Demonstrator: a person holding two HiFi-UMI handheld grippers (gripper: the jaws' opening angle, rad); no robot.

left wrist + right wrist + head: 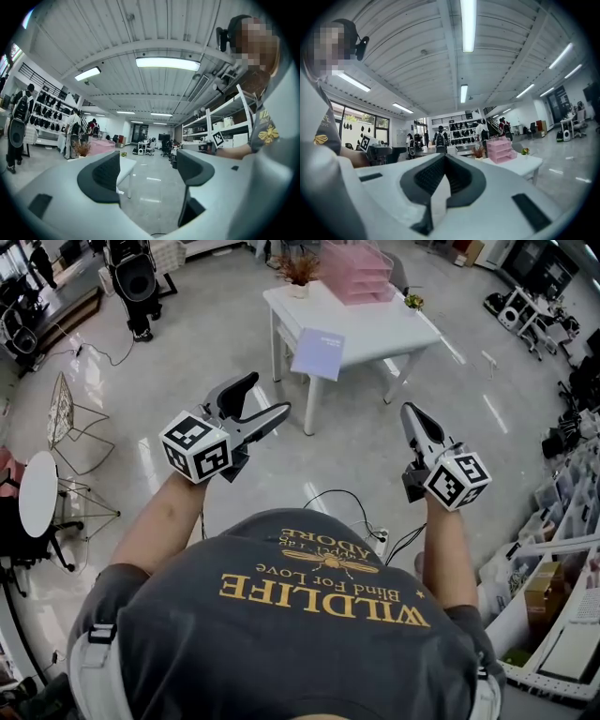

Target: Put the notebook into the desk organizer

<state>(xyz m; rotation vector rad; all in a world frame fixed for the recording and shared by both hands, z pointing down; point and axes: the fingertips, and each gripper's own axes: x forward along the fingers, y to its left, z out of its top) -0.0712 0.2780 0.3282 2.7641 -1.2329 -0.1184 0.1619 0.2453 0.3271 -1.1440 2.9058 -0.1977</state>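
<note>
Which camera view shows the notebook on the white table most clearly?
The head view. There the notebook is seen whole from above, lying flat at the near edge of the white table. The left gripper view and the right gripper view look at that table almost edge-on from far away, so I cannot make out the notebook in them.

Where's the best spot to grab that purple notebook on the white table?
Its near edge, from the front. The flat purple notebook lies at the white table's near corner and seems to poke past the edge, so jaws could probably slip above and below.
</note>
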